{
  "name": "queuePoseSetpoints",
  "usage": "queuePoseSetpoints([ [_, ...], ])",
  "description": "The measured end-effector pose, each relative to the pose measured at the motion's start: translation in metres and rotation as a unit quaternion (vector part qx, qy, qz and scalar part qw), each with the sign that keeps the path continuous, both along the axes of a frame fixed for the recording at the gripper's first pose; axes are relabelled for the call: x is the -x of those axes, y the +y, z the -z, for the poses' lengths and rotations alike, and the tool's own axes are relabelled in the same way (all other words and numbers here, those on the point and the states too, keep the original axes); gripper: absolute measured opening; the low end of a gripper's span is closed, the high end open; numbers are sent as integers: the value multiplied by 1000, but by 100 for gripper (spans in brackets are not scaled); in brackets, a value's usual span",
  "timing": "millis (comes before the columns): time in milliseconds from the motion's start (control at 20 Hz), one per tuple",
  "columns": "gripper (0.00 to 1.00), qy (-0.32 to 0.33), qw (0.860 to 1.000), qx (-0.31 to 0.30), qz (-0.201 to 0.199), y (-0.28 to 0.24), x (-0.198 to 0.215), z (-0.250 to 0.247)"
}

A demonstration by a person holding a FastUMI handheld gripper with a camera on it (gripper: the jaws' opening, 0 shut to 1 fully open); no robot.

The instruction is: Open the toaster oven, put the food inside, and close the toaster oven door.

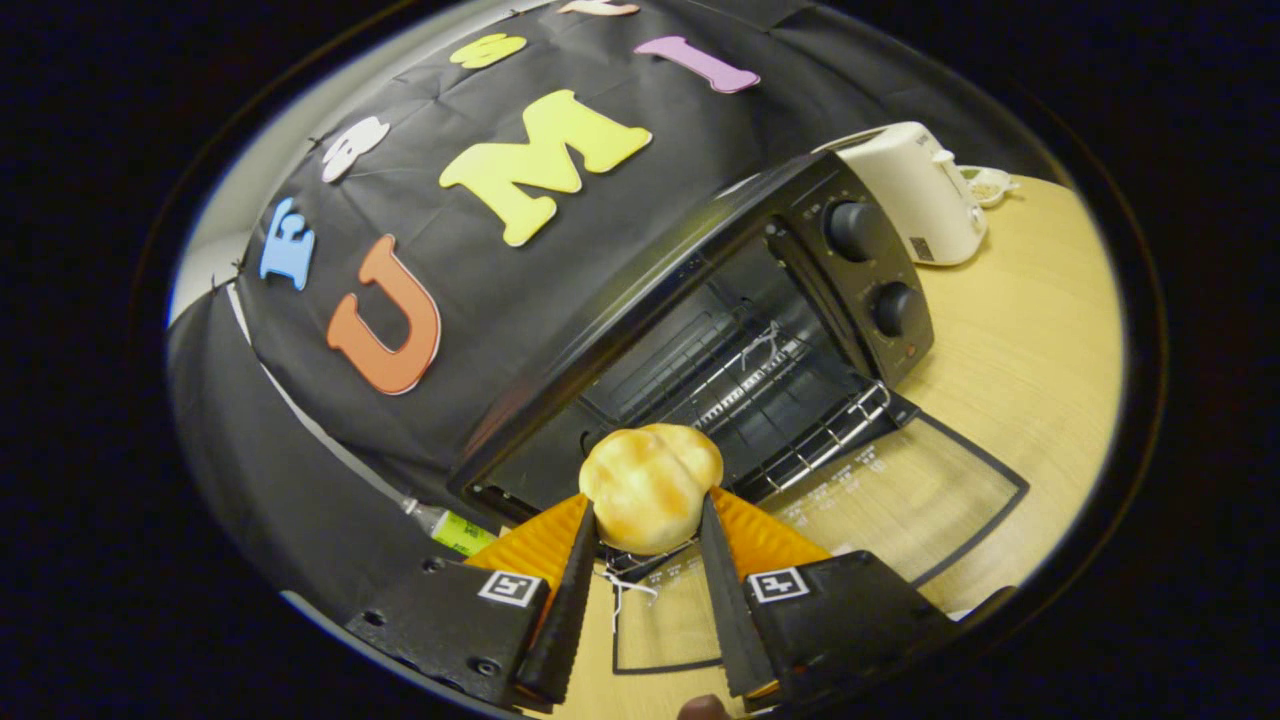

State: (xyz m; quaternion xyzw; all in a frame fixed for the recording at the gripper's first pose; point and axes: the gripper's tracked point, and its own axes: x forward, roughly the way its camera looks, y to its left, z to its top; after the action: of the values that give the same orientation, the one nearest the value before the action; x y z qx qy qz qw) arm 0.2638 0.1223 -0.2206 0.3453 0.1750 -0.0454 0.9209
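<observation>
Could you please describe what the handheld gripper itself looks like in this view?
The gripper has two long, narrow fingers tapering forward like wedges. Each mounts on a boxy black block with visible screws, and each block carries a small white square tag with a black pattern. Ribbed panels flank the fingers.

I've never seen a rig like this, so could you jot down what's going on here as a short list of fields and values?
gripper: fingers shut on the bread roll
bread roll: held between the fingers, in front of the open oven mouth
toaster oven: door folded down flat on the table, wire rack inside bare
table: light wood
behind oven: white toaster
task stage: door open, food not yet inside
</observation>
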Motion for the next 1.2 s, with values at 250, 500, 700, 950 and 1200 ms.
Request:
queuePoseSetpoints([
  [250, 62, 12, 999, 22, 28, -15, -34, 10],
  [500, 64, 12, 998, 44, 51, -23, -47, 25],
  [700, 82, 7, 997, 68, 42, -15, -53, 22],
  [950, 99, 1, 997, 77, 32, -5, -44, 10],
  [1200, 99, -10, 995, 93, 21, -2, -17, -12],
])
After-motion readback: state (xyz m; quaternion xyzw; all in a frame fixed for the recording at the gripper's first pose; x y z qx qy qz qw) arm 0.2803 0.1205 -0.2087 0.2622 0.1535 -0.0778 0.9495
